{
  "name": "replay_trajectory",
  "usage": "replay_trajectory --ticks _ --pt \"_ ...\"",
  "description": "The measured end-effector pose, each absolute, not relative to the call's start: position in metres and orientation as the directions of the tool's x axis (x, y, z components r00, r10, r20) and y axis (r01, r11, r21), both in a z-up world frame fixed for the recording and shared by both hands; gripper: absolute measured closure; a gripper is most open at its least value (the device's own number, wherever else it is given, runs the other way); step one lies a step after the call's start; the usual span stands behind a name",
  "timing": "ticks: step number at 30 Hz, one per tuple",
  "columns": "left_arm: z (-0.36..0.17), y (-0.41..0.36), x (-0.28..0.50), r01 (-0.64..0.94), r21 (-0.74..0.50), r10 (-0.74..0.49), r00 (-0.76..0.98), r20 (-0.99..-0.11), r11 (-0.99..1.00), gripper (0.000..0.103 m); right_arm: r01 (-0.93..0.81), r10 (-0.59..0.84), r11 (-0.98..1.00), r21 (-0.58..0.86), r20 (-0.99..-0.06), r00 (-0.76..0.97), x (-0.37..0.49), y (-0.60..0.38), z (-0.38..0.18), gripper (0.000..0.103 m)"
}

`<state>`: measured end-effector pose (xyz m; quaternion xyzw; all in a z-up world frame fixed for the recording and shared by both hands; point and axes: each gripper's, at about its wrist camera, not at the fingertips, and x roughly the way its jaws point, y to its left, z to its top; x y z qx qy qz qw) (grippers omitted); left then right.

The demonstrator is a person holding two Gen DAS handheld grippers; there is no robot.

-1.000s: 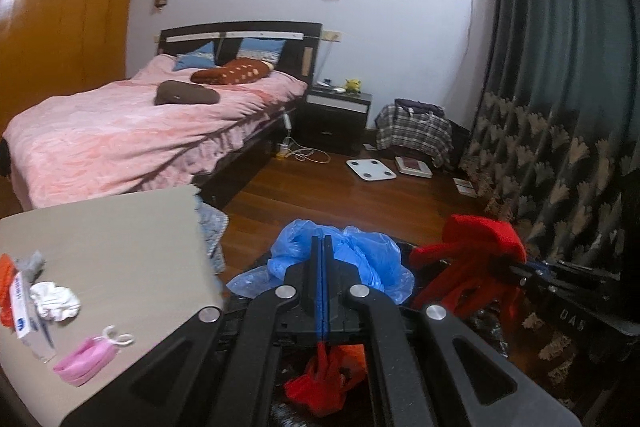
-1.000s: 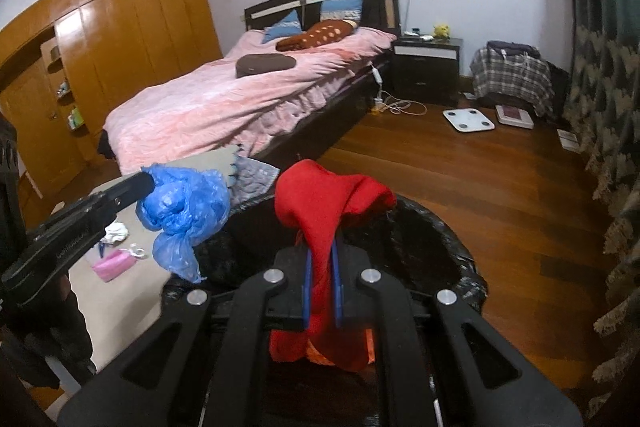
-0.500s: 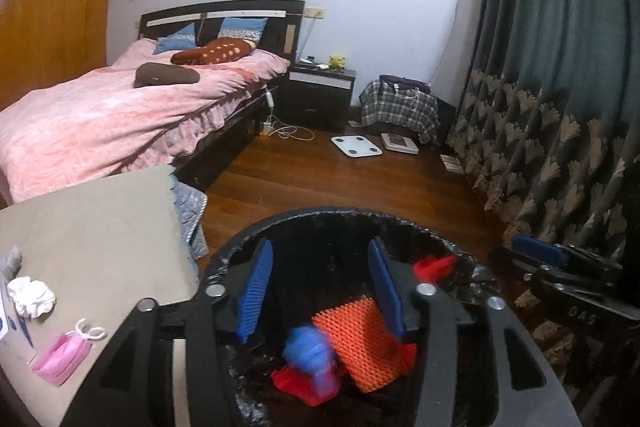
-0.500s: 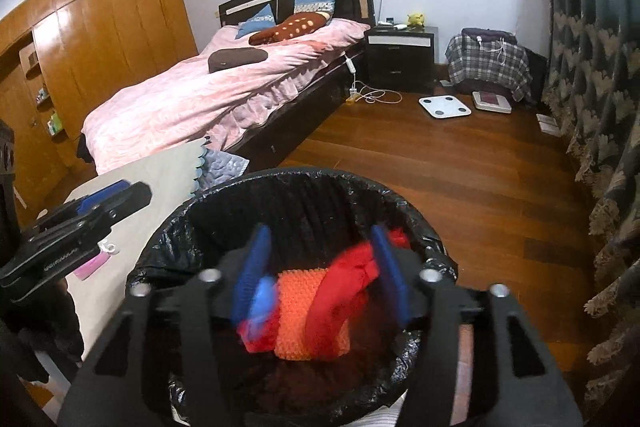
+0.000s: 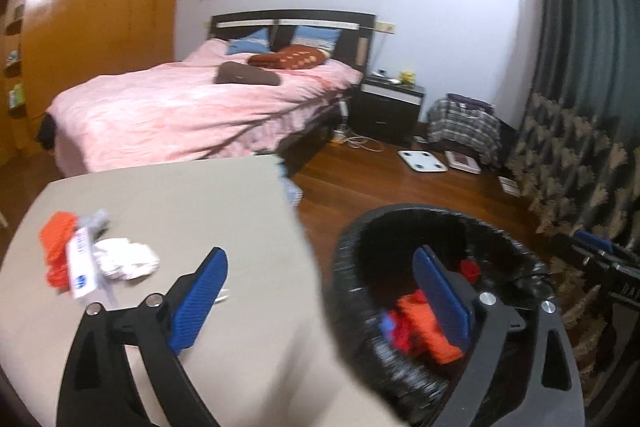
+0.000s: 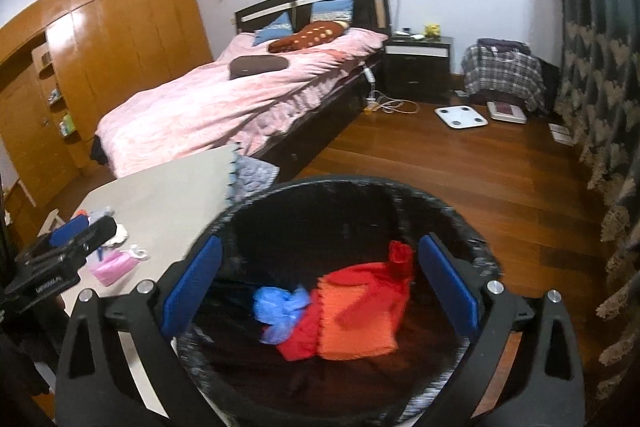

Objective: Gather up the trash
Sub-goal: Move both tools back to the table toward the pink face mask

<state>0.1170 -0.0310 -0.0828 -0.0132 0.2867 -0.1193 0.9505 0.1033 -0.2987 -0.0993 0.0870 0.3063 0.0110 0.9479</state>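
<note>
A black-lined trash bin (image 6: 472, 227) sits below my right gripper (image 6: 320, 283), which is open and empty above it. Inside lie a red cloth (image 6: 300, 341), an orange knit piece (image 6: 360, 323) and a blue plastic bag (image 6: 280, 307). My left gripper (image 5: 320, 291) is open and empty, straddling the bin's rim (image 5: 348, 251) and the beige table (image 5: 192, 195). On the table lie an orange item (image 5: 56, 251), a white box (image 5: 82, 267) and crumpled white tissue (image 5: 124, 259). A pink mask (image 6: 114, 265) shows in the right wrist view.
A pink bed (image 5: 192, 111) stands behind the table. A nightstand (image 5: 390, 107), a plaid bag (image 5: 464, 127) and a white scale (image 5: 422, 161) sit on the wooden floor. Dark curtains (image 5: 580, 67) hang on the right.
Both grippers opened and dropped the blue bag and red cloth into the bin. The left gripper has since swung left toward the table.
</note>
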Motion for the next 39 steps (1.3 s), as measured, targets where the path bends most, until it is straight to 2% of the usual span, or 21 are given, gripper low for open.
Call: replay_trajectory --ticks 25,31,39 --pt "-0.112 0.145 0.099 -0.153 0.022 0.140 0.824 -0.550 0.988 0.011 -0.301 0.334 0.940 0.158 -0.605 0.723 0.160 -0.107 -0.110 0.007" --pt "-0.127 0.170 0.099 -0.203 0.036 0.187 0.800 -0.570 0.979 0.011 -0.368 0.377 0.916 0.159 -0.654 0.656 0.177 -0.058 -0.134 0.007" --pt "-0.144 0.192 0.097 -0.240 0.037 0.214 0.773 -0.597 0.970 0.011 -0.357 0.364 0.919 0.169 -0.711 0.601 0.199 -0.025 -0.169 0.007"
